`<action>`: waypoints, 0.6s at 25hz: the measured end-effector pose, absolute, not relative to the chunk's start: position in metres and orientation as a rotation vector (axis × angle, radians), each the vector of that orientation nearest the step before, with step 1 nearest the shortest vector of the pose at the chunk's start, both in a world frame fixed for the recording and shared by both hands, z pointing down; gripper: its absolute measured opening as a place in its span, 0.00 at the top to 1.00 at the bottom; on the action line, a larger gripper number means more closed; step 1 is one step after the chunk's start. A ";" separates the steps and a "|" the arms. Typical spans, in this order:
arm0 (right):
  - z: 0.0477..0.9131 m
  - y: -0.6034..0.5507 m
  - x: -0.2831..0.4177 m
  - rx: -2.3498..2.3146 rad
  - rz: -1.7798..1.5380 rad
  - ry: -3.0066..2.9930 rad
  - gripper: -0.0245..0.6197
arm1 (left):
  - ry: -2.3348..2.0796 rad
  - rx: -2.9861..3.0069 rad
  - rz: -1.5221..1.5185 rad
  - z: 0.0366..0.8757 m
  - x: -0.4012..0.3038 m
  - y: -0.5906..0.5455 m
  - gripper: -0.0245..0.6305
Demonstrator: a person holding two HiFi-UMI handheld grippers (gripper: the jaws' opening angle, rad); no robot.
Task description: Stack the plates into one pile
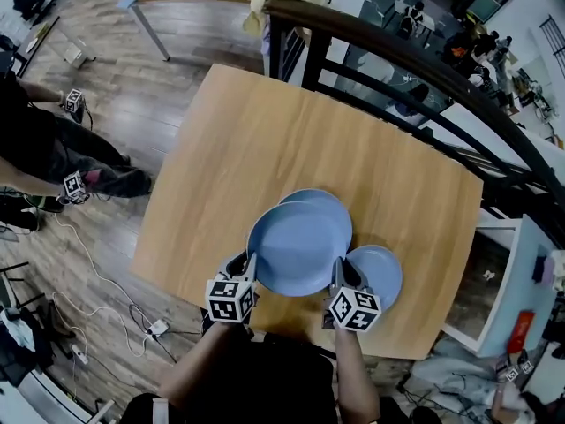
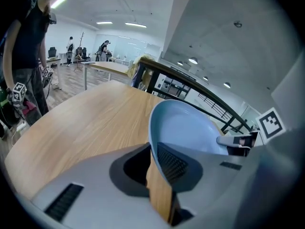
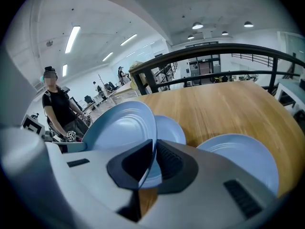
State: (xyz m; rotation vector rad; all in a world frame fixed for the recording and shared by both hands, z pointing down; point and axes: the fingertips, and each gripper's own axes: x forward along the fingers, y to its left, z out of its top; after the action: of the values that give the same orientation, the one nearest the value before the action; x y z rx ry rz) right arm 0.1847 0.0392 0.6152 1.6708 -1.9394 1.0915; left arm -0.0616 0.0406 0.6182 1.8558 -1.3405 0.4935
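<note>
Two thin rim grips: the jaws of the left gripper [image 1: 246, 266] and right gripper [image 1: 339, 274], nearly closed, clamp the large plate [image 1: 298, 247]. Uneven release may tip it off the lower plate [image 1: 323, 199] just ahead of the jaws.

Three views, one table
From head height we look steeply down on the wooden table [image 1: 265, 148]; our two gripper cameras sit close behind their jaws at opposite rims of the large plate [image 1: 296, 247], which all three views share.

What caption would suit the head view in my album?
Left gripper and right gripper clamp a large blue plate; second plate beyond it, smaller plate at right, wooden table beneath.
</note>
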 end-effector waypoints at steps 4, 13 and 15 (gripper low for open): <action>0.630 0.032 0.194 1.654 1.115 -1.933 0.89 | -1.348 1.836 0.507 0.631 -0.053 0.034 0.88; 0.655 0.018 0.209 1.629 1.137 -1.902 0.89 | -1.337 1.808 0.524 0.655 -0.037 0.020 0.88; 0.658 0.015 0.212 1.622 1.142 -1.895 0.89 | -1.331 1.803 0.525 0.658 -0.034 0.018 0.88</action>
State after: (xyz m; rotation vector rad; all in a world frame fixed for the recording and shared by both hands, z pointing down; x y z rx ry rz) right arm 0.2123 0.0152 0.6579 1.6217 -1.8951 1.1415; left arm -0.0342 0.0184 0.6584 1.8028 -1.3310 0.5254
